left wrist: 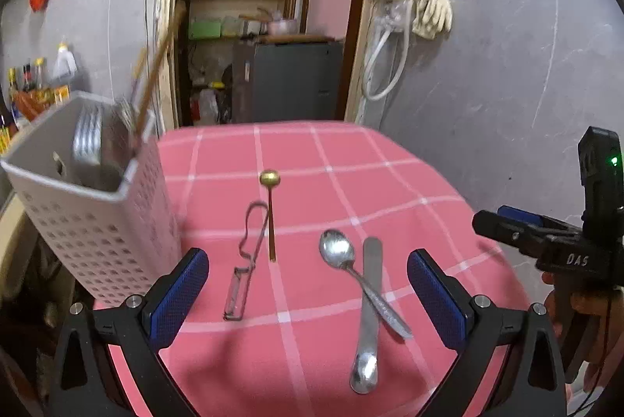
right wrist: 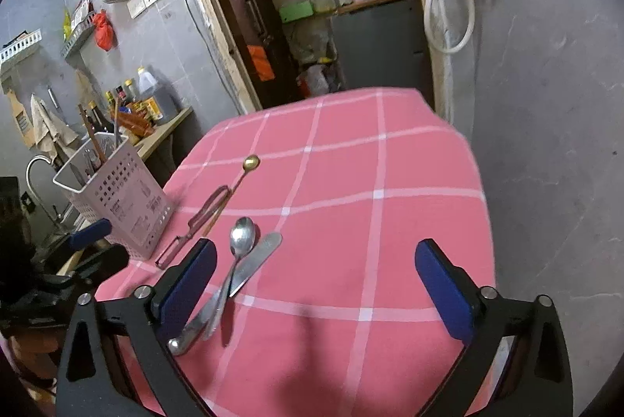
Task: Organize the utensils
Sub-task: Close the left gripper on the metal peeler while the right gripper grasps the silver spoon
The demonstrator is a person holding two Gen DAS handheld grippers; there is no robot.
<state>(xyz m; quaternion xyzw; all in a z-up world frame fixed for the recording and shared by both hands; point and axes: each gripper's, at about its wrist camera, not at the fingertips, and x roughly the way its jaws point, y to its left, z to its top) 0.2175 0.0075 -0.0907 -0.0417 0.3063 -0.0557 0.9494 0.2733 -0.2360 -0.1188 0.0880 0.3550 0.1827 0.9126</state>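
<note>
In the middle of the frame, two steel spoons are lying crossed on the pink cloth, waiting for the basket at left; left gripper and right gripper are both hovering with jaws apart, empty.

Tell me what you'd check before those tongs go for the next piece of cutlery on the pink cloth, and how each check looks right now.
1. Left tongs open and empty: ok.
2. Right tongs open and empty: ok.
3. Silver spoon free to lift alone: not ok, it lies crossed over the flat-handled utensil.
4. Gold spoon free to lift alone: cannot tell, its handle runs right beside the peeler, possibly touching.
5. White basket upright and open at the top: ok, though it already holds utensils.
6. Room left in the basket: cannot tell, its inside is mostly hidden.
</note>
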